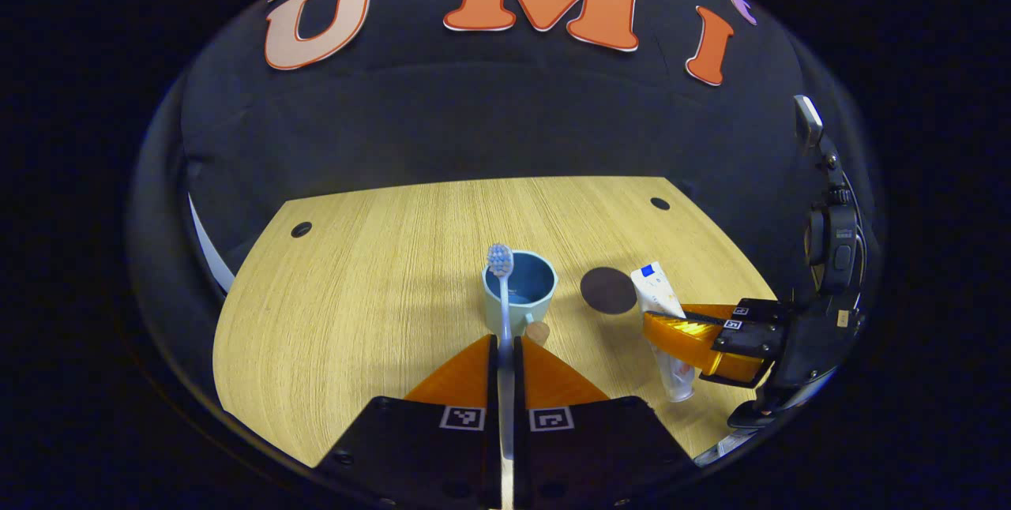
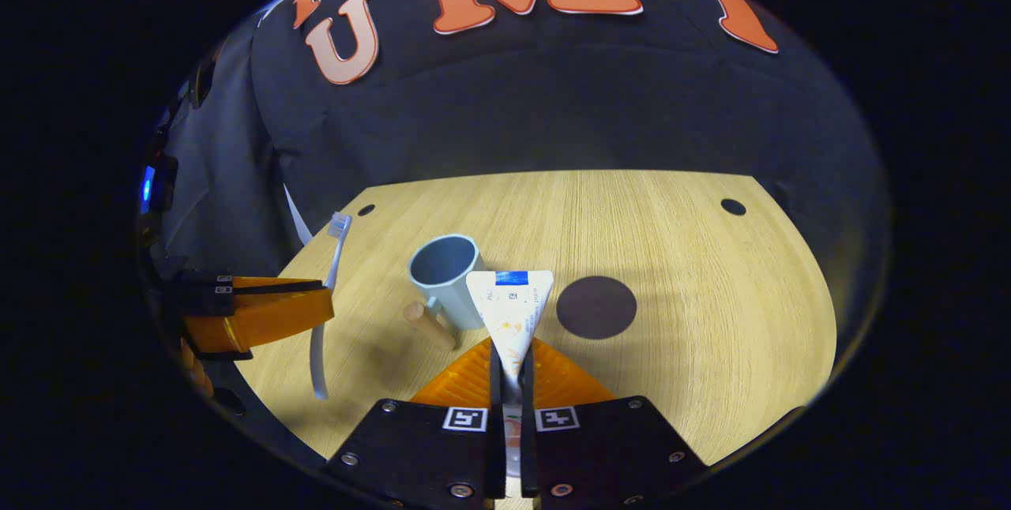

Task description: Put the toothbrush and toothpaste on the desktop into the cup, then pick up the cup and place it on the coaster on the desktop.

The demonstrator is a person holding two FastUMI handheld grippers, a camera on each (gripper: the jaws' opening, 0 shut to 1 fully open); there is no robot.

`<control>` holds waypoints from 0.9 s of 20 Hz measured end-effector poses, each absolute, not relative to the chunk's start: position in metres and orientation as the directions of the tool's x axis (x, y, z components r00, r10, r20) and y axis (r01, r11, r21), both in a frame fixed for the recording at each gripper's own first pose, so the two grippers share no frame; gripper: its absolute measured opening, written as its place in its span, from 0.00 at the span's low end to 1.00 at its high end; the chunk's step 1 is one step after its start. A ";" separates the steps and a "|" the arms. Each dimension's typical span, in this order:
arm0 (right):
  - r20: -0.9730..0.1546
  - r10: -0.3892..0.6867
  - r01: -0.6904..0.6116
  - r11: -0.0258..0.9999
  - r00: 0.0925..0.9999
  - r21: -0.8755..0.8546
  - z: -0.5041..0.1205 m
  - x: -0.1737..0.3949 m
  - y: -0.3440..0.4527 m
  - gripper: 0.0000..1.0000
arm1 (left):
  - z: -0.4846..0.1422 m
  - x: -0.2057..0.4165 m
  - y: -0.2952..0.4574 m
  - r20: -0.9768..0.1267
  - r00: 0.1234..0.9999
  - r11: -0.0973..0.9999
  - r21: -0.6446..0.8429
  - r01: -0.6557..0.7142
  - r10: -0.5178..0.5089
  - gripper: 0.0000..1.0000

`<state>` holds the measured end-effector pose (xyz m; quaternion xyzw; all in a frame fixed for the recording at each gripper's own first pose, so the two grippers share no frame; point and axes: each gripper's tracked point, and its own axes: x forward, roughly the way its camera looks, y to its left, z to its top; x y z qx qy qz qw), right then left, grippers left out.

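- The left gripper (image 1: 506,348) had its jaws clamped on the toothbrush (image 1: 503,289), gripping the handle so that the bristled head stood up, lifted off the bench (image 1: 355,320).
- In the left gripper view the brush head lay in line with the near rim of the cup (image 1: 520,285).
- The right gripper (image 2: 511,364) had its jaws clamped on the toothpaste (image 2: 509,309), flat crimped end pointing up and away, the tube held off the bench.
- The cup stood upright and empty on the bench, its wooden handle (image 2: 429,324) pointing toward the grippers.
- The dark round coaster (image 2: 596,306) lay flat just beside the cup, apart from it.
- In the right gripper view the left gripper showed at the left edge, toothbrush upright between its jaws.
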<state>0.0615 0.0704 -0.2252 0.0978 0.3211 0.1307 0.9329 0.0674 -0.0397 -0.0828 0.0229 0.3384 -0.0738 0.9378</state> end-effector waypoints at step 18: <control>-0.211 0.215 -0.187 0.972 0.953 0.144 -0.172 0.086 0.042 0.07 | -0.011 0.133 -0.039 -0.190 0.963 0.981 -0.039 0.188 -0.192 0.06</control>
